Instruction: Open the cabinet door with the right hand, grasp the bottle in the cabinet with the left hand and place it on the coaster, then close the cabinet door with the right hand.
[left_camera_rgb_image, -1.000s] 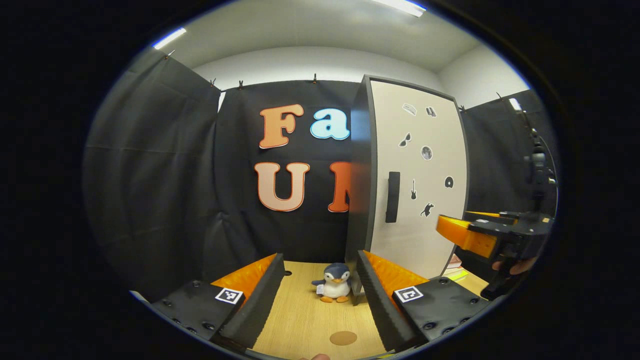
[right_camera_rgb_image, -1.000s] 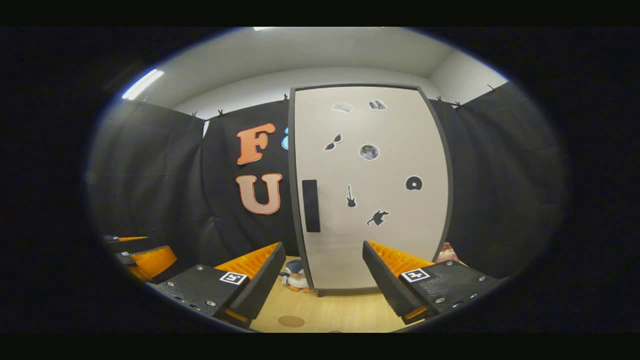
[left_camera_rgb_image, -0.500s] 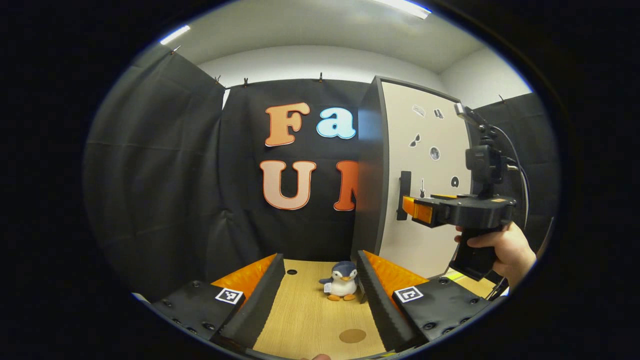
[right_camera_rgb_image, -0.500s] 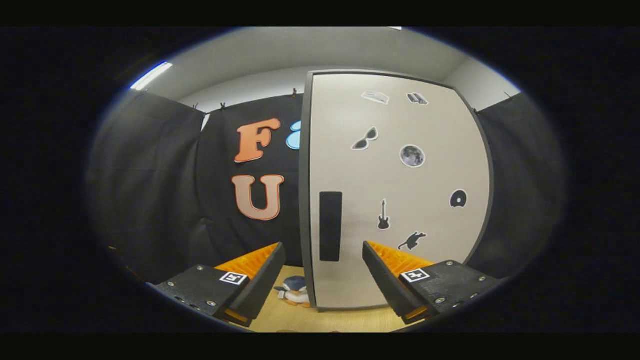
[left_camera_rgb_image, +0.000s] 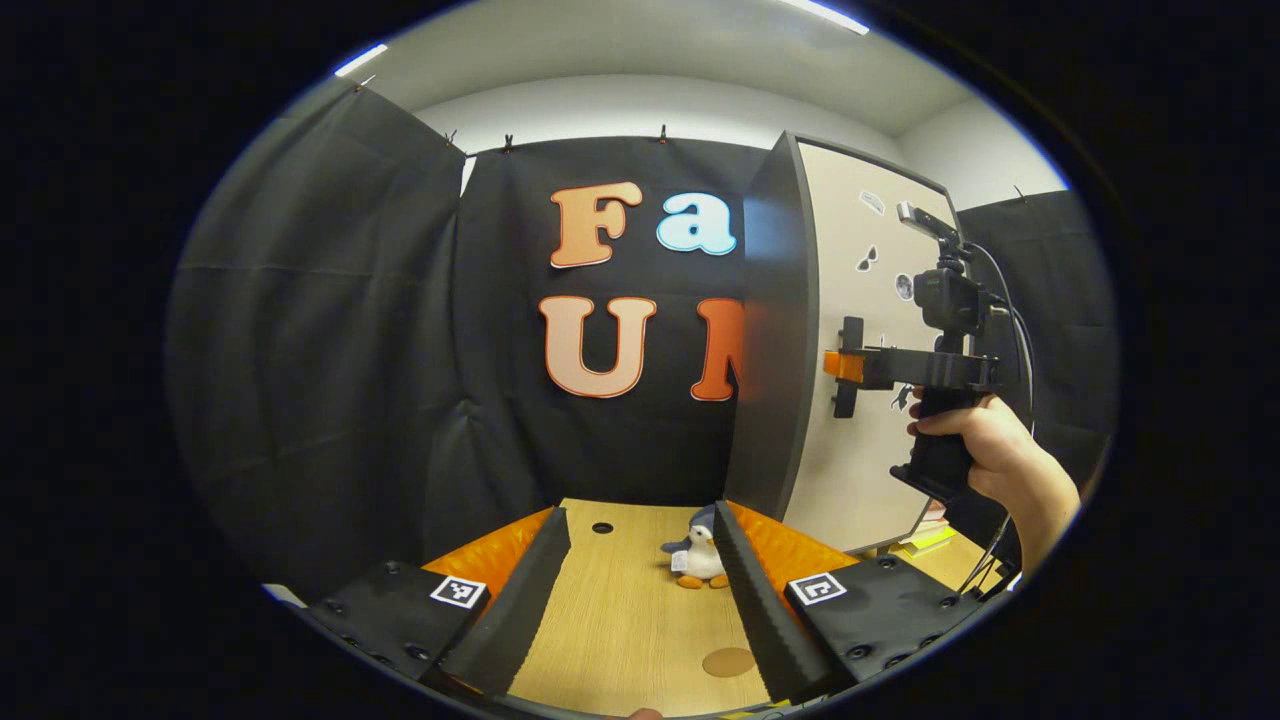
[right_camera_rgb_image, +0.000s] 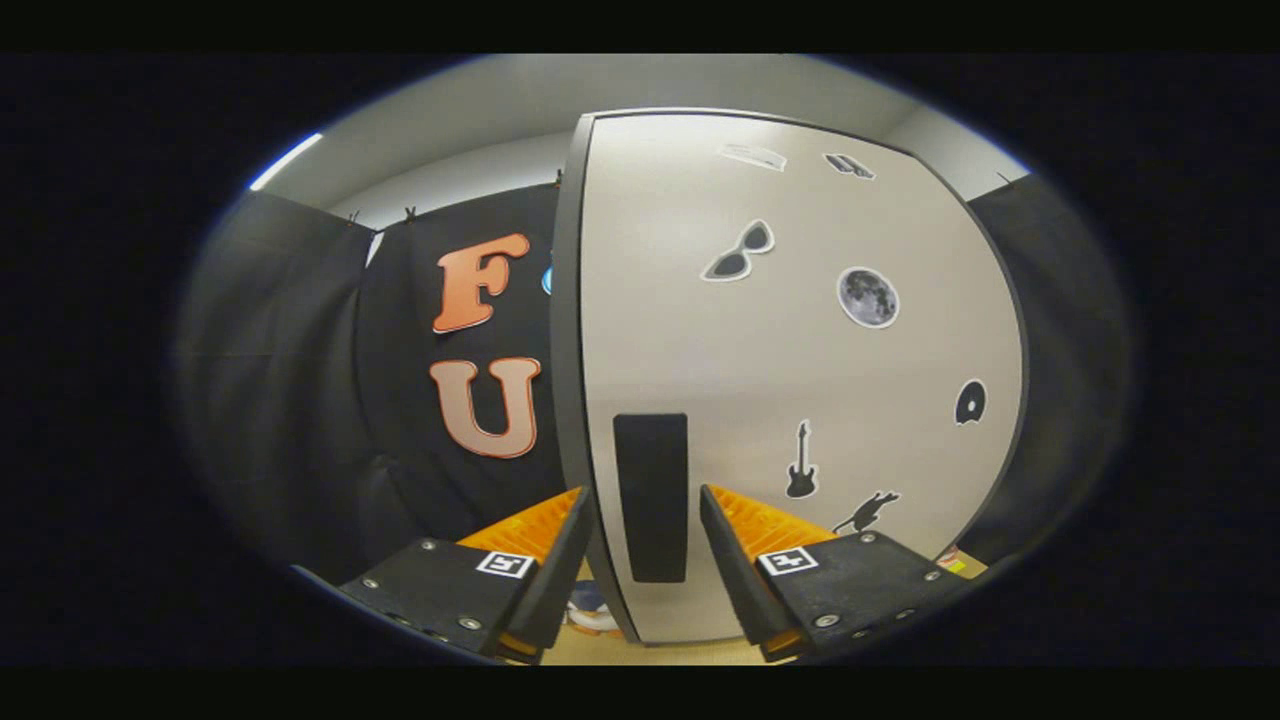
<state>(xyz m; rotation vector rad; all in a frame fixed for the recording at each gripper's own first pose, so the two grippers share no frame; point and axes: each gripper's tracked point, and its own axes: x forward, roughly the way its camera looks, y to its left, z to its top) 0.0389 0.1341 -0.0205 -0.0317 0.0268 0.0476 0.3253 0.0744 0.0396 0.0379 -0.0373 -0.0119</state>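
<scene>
The cabinet door (right_camera_rgb_image: 800, 380) is not yet opened; its black handle (right_camera_rgb_image: 651, 497) is straddled, ungripped, by the parted right gripper (right_camera_rgb_image: 645, 560). The left gripper (left_camera_rgb_image: 640, 590) is held wide open and empty, the coaster (left_camera_rgb_image: 728, 661) bare; every step is judged left.

Left gripper view: low over the wooden table (left_camera_rgb_image: 620, 640), facing the back wall, seeing the cabinet (left_camera_rgb_image: 775, 330) obliquely from its left, well back.
Right gripper view: close to the cabinet door (right_camera_rgb_image: 800, 380), facing it nearly square, handle (right_camera_rgb_image: 651, 497) between its fingers.
Shared: door (left_camera_rgb_image: 860, 440), handle (left_camera_rgb_image: 846, 366), toy penguin (left_camera_rgb_image: 697, 560), back wall.
Cross-sighting: right gripper (left_camera_rgb_image: 845, 366) appears in the left gripper view.
</scene>
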